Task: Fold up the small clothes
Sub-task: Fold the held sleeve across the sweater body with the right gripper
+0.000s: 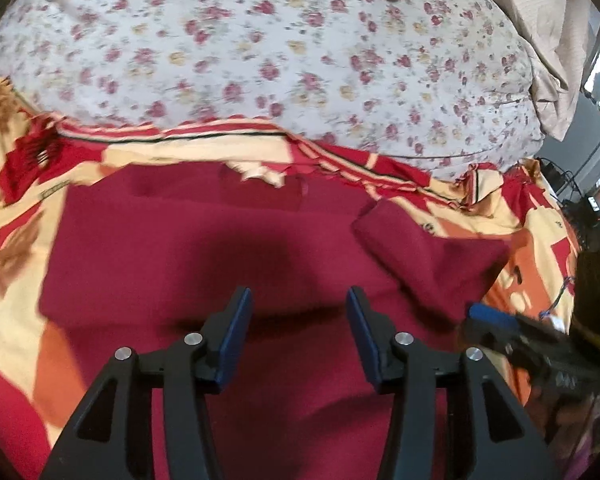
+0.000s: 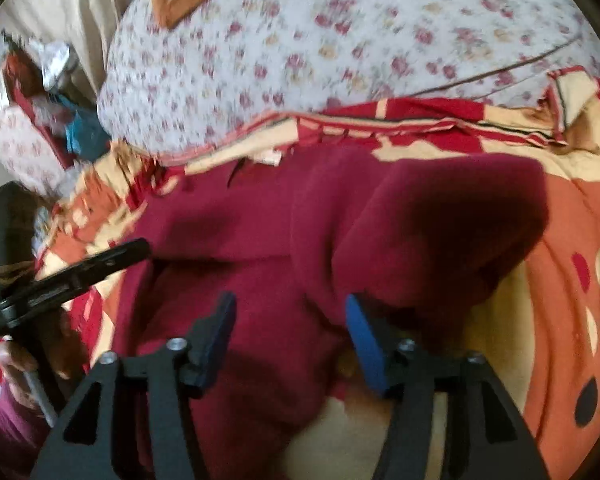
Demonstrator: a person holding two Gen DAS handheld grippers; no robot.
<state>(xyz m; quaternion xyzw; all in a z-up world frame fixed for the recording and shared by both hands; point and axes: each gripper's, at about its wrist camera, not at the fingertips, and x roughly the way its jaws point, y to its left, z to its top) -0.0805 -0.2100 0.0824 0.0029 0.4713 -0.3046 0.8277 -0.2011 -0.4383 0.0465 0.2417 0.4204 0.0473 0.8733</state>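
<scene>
maroon garment spread out, one sleeve turned in, most folds still to make

the left gripper (image 1: 299, 334), black-armed with blue pads, hangs with its jaws wide apart and nothing between them, just above the middle of the dark maroon fleece garment (image 1: 228, 264). the right gripper (image 2: 290, 340) is likewise spread wide and holds nothing; it sits over the garment's lower right edge, where the cloth bunches between and below its fingers.

the garment lies on the red, cream and orange patterned bedspread (image 1: 16, 248), mostly flat on its left side with a straight edge. on the right side a sleeve or flap (image 1: 428, 248) lies angled across the body, so in my judgement one inward fold is begun at best. the rest looks unfolded: the other side, the lengthwise fold and the final tidy-up all seem left to do. in the right wrist view the right part of the garment is humped and creased, not smoothed.

beyond the garment a white quilt with small red flowers (image 1: 260, 52) rises close behind its far edge, which leaves little room to spread cloth that way. the two grippers are near each other over the same piece and could crowd one another. both views are blurred, so fine seams cannot be read.
</scene>
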